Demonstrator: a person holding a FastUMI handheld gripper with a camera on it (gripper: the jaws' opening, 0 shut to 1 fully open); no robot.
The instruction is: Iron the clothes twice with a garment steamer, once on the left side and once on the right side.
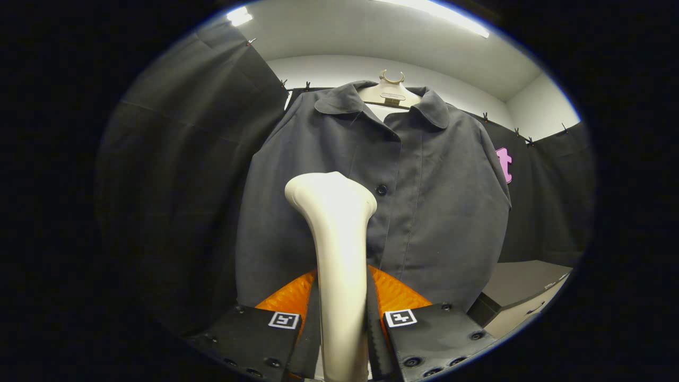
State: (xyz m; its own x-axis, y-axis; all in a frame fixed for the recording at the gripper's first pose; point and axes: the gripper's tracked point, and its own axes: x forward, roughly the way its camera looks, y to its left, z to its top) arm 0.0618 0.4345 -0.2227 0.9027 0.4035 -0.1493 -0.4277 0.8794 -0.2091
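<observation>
Black cloth walls the booth, and mid-frame a dark grey collared button shirt (403,196) hangs just beyond the gripper (342,318), whose fingers clamp an upright cream plastic garment steamer (337,239), head toward the shirt's left-of-placket panel.

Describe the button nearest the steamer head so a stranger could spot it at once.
Start at the dark grey shirt hanging on its hanger. Follow its front placket down to the white garment steamer held in the gripper. The small dark round button sits just right of the steamer's head.
</observation>
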